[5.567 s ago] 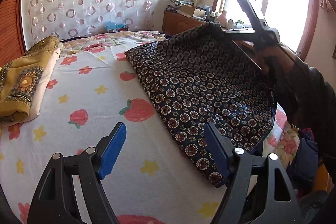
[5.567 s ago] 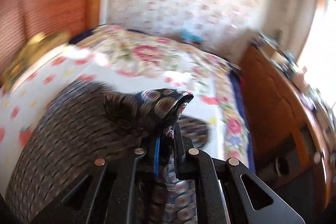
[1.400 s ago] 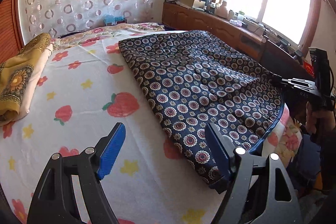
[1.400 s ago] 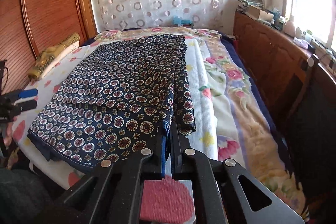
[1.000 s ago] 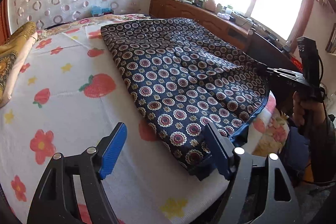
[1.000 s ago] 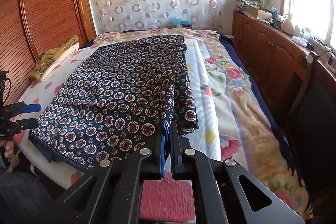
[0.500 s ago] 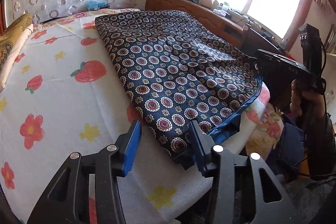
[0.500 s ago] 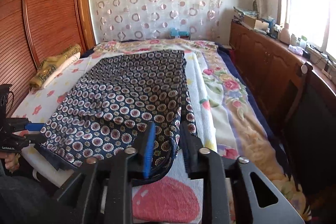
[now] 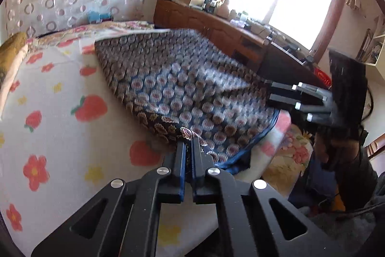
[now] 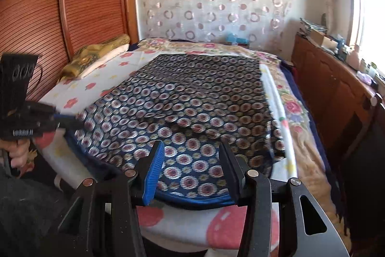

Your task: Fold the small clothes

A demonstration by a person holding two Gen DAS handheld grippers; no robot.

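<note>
Strawberry-print bed (image 9: 60, 136), left hand-held gripper (image 9: 189, 148) (marked "GenRobot.AI") pinching patterned cloth (image 9: 180, 88), right hand-held gripper (image 10: 192, 160) wide.

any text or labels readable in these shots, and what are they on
"GenRobot.AI" in small white letters, slightly blurred, on the side of the black left gripper body as seen from the right wrist view.
Packages and bottles on the brown wooden sideboard: print too small and blurred to read.
Navy circle-patterned garment, strawberry-print white bedsheet, open black right gripper: no text visible.
</note>
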